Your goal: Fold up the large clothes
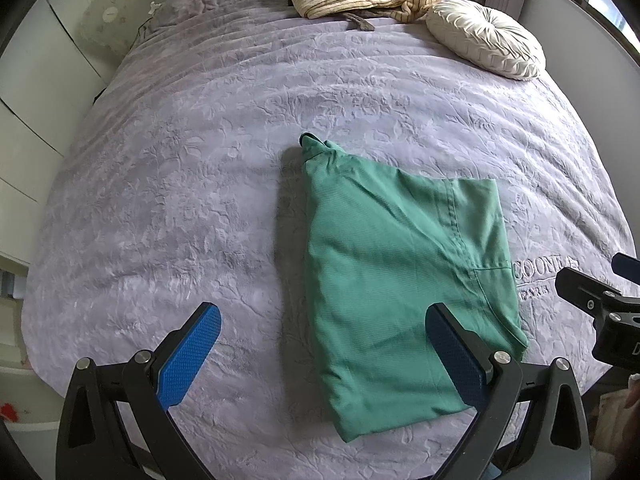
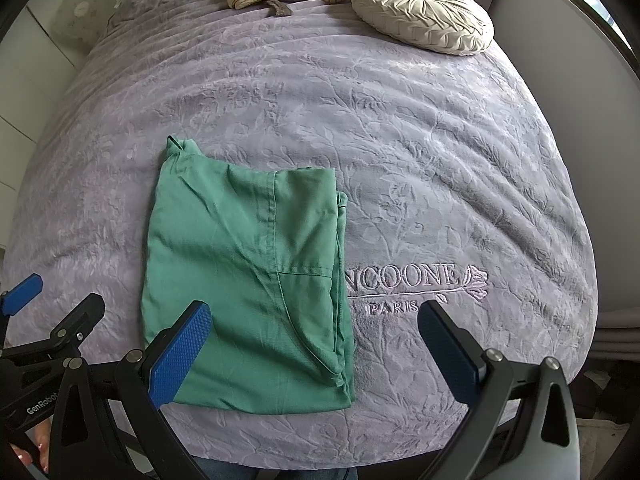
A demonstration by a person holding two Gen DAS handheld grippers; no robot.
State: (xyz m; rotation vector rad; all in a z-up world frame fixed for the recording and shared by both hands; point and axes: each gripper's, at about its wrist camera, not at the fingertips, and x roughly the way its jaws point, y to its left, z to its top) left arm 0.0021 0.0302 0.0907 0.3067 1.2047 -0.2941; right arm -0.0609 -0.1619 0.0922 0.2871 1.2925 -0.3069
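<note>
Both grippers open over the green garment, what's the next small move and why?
Probably bring the left gripper and right gripper down onto the near edge of the green garment for another fold. It lies flat, folded lengthwise, still long on the lilac bedspread, and neither gripper holds anything.

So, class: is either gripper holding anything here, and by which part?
Nothing is held. The left gripper and right gripper are both open above the folded green garment.

I see a bed (image 1: 200,160) under a lilac embossed cover, a round cushion (image 2: 424,16), white cupboards (image 1: 32,92) left, daylight from a window (image 1: 608,4).
</note>
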